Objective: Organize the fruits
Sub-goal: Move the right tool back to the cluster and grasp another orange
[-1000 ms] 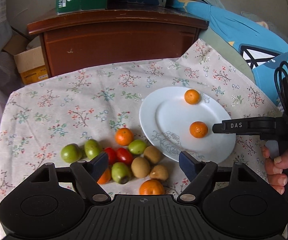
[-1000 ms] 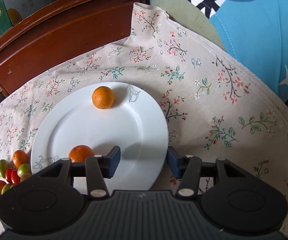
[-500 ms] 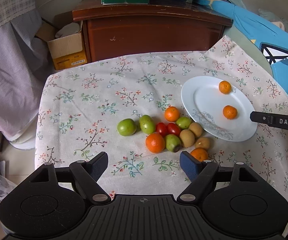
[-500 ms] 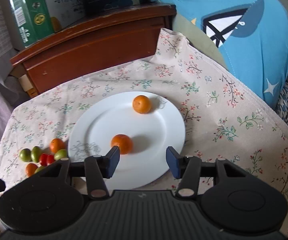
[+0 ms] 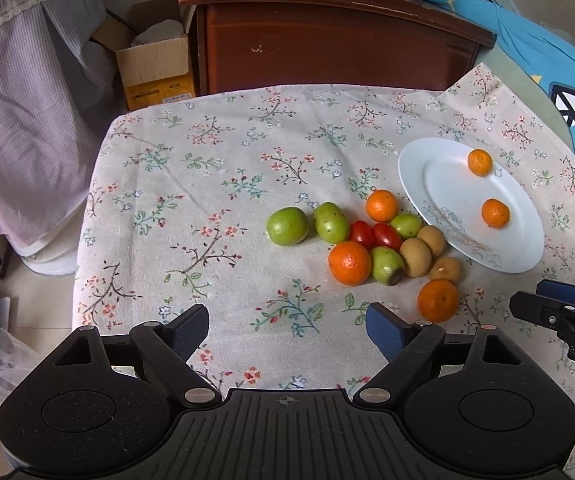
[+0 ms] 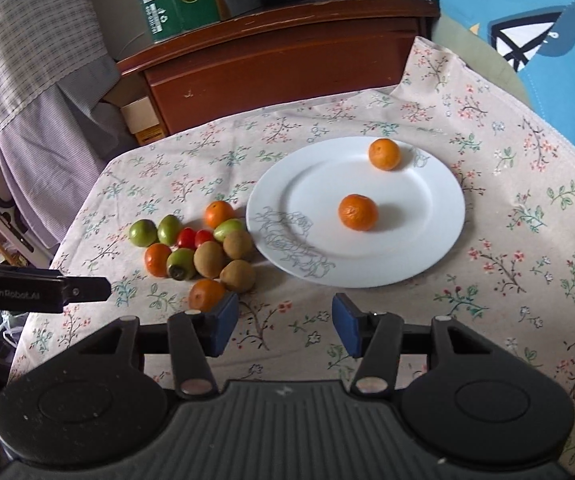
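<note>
A white plate (image 5: 447, 184) (image 6: 415, 256) on the floral tablecloth holds two mandarins (image 5: 495, 213) (image 6: 358, 212). Left of the plate lies a pile of fruit: three mandarins (image 5: 349, 262) (image 6: 206, 294), several green fruits (image 5: 287, 225) (image 6: 142, 233), two cherry tomatoes (image 5: 386, 236) (image 6: 186, 237) and three kiwis (image 5: 415, 257) (image 6: 209, 259). My left gripper (image 5: 287, 328) is open and empty above the cloth near the front edge, short of the pile. My right gripper (image 6: 283, 322) is open and empty just in front of the plate, its left finger beside the nearest mandarin.
A brown wooden cabinet (image 5: 327, 40) (image 6: 279, 64) with boxes on top stands behind the table. A cardboard box (image 5: 155, 68) and hanging cloth (image 5: 27, 120) are at the left. A blue cushion (image 6: 535, 52) lies at the right.
Both grippers have pulled back and up from the plate and pile, so more of the table shows. The right gripper stays open after leaving a mandarin on the plate. Fruits have not moved.
</note>
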Tool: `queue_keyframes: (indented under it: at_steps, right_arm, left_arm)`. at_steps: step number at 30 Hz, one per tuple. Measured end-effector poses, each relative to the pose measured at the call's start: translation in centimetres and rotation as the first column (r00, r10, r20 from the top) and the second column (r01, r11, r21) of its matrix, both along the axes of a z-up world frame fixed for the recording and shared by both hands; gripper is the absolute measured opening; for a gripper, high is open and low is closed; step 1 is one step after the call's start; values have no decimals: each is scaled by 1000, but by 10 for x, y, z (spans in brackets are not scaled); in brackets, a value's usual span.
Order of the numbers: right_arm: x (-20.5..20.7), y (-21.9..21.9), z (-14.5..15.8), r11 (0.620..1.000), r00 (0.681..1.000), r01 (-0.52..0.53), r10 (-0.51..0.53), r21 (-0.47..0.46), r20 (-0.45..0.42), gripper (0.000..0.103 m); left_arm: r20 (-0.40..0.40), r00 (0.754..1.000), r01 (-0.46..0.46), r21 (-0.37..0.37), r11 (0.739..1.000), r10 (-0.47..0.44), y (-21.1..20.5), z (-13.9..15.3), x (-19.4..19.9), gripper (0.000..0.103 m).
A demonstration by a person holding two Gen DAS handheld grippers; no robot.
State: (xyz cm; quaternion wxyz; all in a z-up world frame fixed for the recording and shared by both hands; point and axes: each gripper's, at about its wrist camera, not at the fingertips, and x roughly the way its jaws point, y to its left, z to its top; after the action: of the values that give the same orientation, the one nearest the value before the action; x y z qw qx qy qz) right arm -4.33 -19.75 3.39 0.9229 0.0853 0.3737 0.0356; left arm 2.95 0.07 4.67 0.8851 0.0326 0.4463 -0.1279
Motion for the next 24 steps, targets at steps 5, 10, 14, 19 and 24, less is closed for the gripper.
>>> queue_keyframes:
  at_steps: [5,10,14,19,24]
  right_arm:
    - [4,16,-8,998,998,-62,62,-5,6,53]
    - [12,32,-17,993,994,-112,112,-34,5,48]
    - [20,39,-24,991,991,-131,131,-29,-9,47]
    - [27,45,-29,990,991,-136,136,-42,-7,45]
    - [34,49,-33,991,992,-128,128,-36,-1,36]
  left_arm:
    - [19,1000,9,21,1000,-9,-2,-6,2,86]
    - [12,1000,3,-14,1000,-3,-2,-10,6,87]
    - [4,1000,4,-14,1000,-4,-4,-14,10,87]
    - [-4,1000,-21,-13,1000,21,-2,-17,15,86]
    - [5,1000,-16,-27,1000,16,-4,-16,17,86]
